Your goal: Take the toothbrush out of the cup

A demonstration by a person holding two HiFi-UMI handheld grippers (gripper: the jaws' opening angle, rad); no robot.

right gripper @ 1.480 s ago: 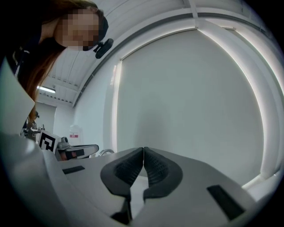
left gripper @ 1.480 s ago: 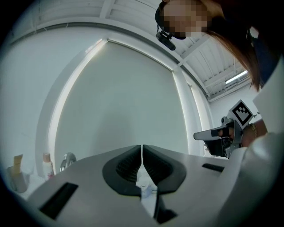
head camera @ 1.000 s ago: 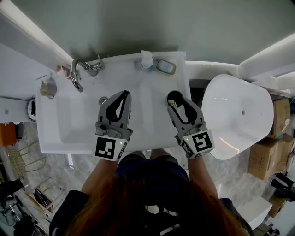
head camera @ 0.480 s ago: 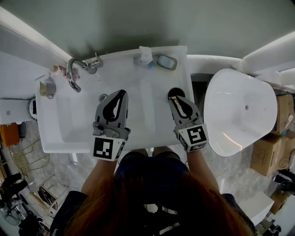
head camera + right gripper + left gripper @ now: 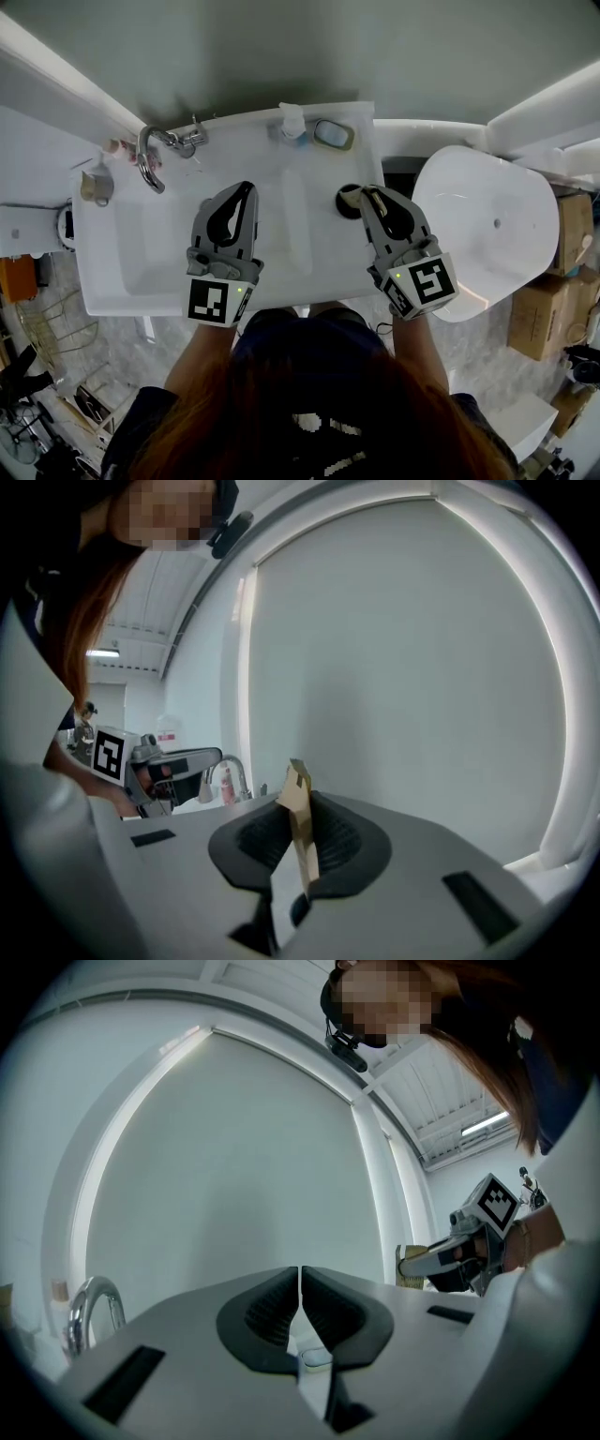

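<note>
A dark round cup (image 5: 347, 201) stands on the white sink counter (image 5: 309, 253), right of the basin. My right gripper (image 5: 371, 193) has its tips at the cup's right rim. In the right gripper view its jaws (image 5: 302, 810) are shut on a tan toothbrush handle (image 5: 299, 829) that stands upright between the pads and pokes out above them. In the head view the toothbrush is too small to make out. My left gripper (image 5: 246, 187) hovers over the basin with its jaws (image 5: 300, 1275) shut and holding nothing.
A chrome faucet (image 5: 150, 156) curves over the basin at the back left. A soap bottle (image 5: 292, 122) and a soap dish (image 5: 333, 134) sit at the back edge. A small mug (image 5: 97, 185) stands far left, and a white bathtub (image 5: 487, 225) lies to the right.
My right gripper, earlier shut on nothing, now has the tan toothbrush handle between its jaws at the cup. The left gripper has barely shifted.
</note>
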